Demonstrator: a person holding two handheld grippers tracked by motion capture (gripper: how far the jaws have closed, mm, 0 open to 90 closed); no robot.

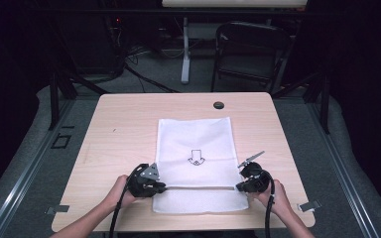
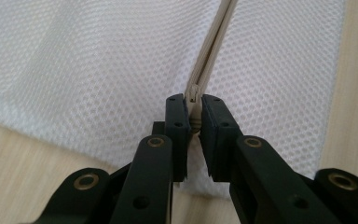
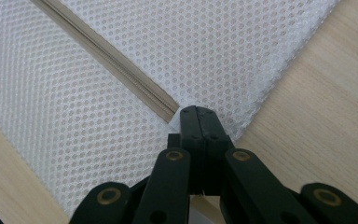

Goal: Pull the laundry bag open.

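Both grippers pinch the ends of a zipper on a white mesh bag lying flat on the tabletop.

The left gripper [image 2: 193, 109] has its jaws nearly together, clamped on the beige zipper's [image 2: 213, 51] end piece, and that zipper runs away from the pads across the white mesh bag [image 2: 98, 70]. The right gripper [image 3: 198, 116] has its jaws fully closed on the mesh right at the zipper's other end, close to the bag's side edge. Seen from above, the left gripper [image 1: 146, 181] sits at the bag's left edge and the right gripper [image 1: 252, 181] at its right edge, with the zipper stretched straight between them near the bag's near end. The bag [image 1: 194, 144] carries a small arrow mark at its middle, and it lies in the middle of the wooden tabletop [image 1: 119, 129], whose round dark hole [image 1: 219, 105] sits just beyond the bag's far edge.
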